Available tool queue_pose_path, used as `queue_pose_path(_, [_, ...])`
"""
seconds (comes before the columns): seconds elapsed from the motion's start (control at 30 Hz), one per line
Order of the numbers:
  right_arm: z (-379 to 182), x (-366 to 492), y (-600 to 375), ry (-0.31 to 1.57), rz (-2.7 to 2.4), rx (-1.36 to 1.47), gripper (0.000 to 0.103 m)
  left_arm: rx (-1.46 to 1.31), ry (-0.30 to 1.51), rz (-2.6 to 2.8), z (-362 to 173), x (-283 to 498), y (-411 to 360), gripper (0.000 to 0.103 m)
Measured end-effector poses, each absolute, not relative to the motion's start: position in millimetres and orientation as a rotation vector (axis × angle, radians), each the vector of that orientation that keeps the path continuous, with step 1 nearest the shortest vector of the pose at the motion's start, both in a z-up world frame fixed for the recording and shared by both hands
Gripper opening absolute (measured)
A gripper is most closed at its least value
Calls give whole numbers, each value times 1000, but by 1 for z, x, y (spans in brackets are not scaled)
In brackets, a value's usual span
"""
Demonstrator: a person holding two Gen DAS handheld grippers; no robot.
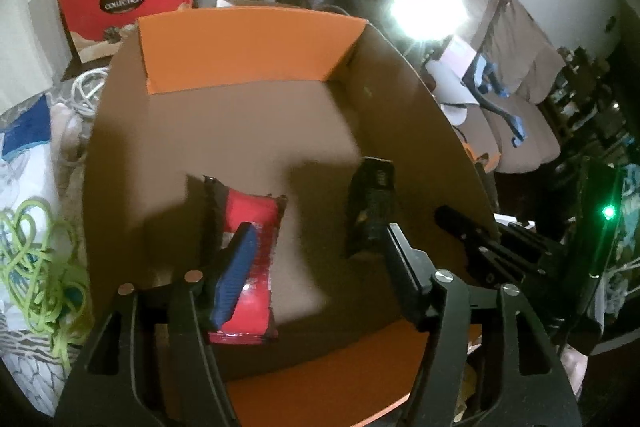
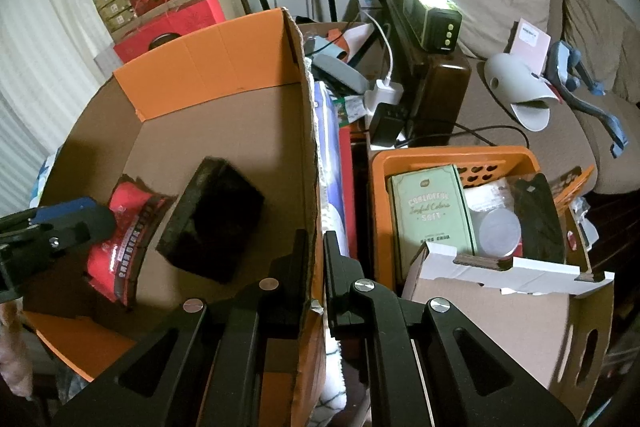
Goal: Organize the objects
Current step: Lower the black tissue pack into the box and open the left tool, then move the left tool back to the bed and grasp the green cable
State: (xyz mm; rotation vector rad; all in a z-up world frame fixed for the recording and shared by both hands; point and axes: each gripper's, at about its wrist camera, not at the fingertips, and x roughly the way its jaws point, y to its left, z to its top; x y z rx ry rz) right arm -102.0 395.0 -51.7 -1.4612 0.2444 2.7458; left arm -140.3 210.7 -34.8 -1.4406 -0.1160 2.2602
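Left gripper (image 1: 316,259) spread wide above red packet (image 1: 248,267); right gripper (image 2: 316,255) clamps cardboard box (image 2: 308,131) wall (near edge).

Dim room; lamp (image 1: 426,7) glare blown out, left view blurred, edges fisheye-warped.

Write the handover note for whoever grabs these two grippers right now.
Left gripper: open, empty, inside the large orange-flapped cardboard box, over the red snack packet.
Right gripper: jaws straddle the box's right wall, steadying it; whether fully clamped is unclear.
Done: red packet and flat black box lie on the carton floor.
Left: orange plastic basket to the right holds a green tin, a clear round lid and more; sort those next, probably.
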Motion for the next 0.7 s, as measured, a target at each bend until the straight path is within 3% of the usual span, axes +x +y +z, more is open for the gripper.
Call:
queue_pose_path(0.47, [-51,-103,394,242,2744,-1463,6,-1358,-84,2508,-7,-144,145,89])
queue_pose_path(0.7, [-51,-103,394,242,2743,-1463,6,-1335,-58,2646,2,-145,99,93])
